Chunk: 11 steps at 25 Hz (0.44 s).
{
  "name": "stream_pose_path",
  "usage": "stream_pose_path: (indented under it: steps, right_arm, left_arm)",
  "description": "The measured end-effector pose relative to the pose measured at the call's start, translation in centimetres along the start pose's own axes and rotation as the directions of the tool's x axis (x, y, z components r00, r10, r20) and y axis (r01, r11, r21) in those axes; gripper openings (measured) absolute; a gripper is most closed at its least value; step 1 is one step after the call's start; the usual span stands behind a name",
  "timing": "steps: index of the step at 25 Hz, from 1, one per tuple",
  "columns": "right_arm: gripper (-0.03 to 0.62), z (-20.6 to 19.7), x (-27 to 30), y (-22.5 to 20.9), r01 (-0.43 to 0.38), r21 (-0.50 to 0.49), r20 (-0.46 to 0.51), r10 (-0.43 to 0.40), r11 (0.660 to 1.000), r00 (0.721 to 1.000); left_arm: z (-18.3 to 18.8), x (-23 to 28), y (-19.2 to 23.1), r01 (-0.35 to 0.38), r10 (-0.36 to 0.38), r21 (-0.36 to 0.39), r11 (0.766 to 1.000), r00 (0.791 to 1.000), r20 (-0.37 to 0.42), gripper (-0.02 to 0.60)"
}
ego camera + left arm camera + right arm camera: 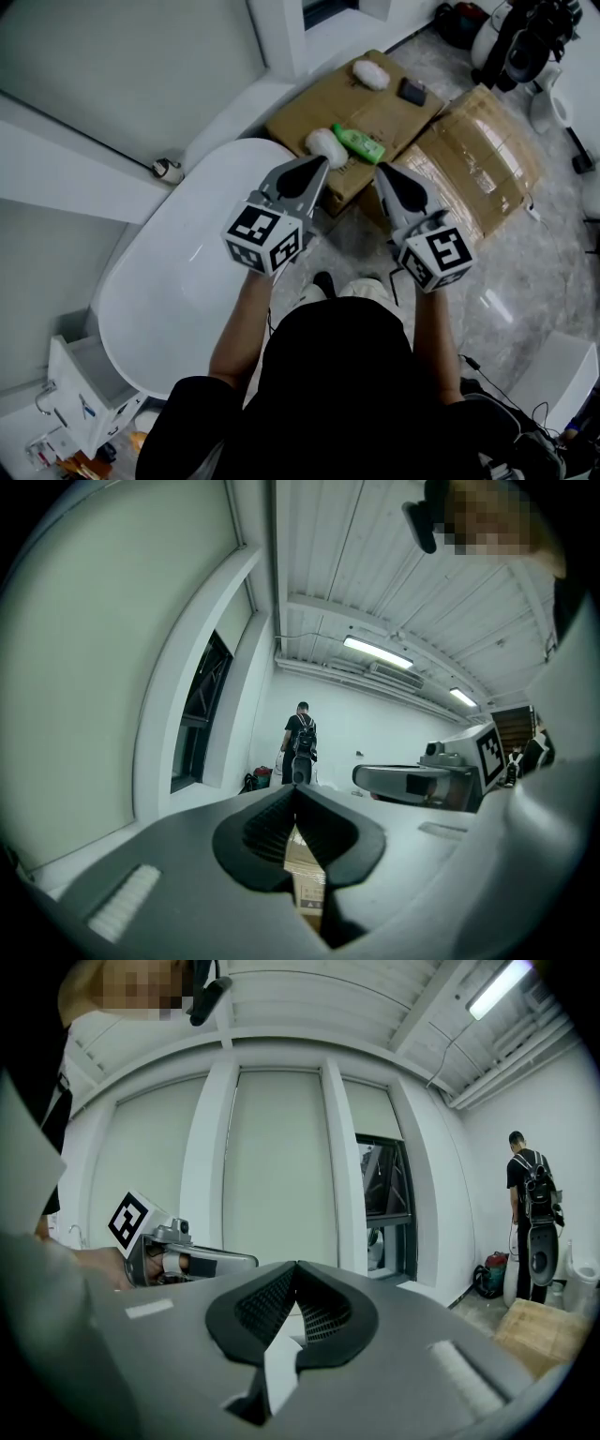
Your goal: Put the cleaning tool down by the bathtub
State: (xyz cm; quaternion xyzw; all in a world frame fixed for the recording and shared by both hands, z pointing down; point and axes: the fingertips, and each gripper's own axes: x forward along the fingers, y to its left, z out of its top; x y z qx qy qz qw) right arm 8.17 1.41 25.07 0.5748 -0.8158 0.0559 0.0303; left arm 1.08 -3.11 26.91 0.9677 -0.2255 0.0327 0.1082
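Head view is showing the cleaning tool (325,142), a white fluffy pad of rounded shape. It is lying on a brown cardboard box (309,108) beside a green bottle (359,143), just by the far rim of the smooth white bathtub (187,253). A second fluffy pad (371,73) is lying farther on the same box. The bottle label is too small for reading. The left gripper (322,164) and right gripper (382,171) are hovering near the tool, both with jaws pressed together and holding nothing. Their cubes are carrying black-and-white square markers.
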Motion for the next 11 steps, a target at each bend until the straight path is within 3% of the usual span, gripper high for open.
stream_pose_path:
  steps: [11]
  right_arm:
    - [0.008,0.33,-0.06,-0.36,-0.005,-0.003,0.000,0.005,1.000,1.000]
  left_arm:
    - [0.38,0.21,0.21,-0.004,0.004,-0.001,1.000,1.000,0.003,-0.005]
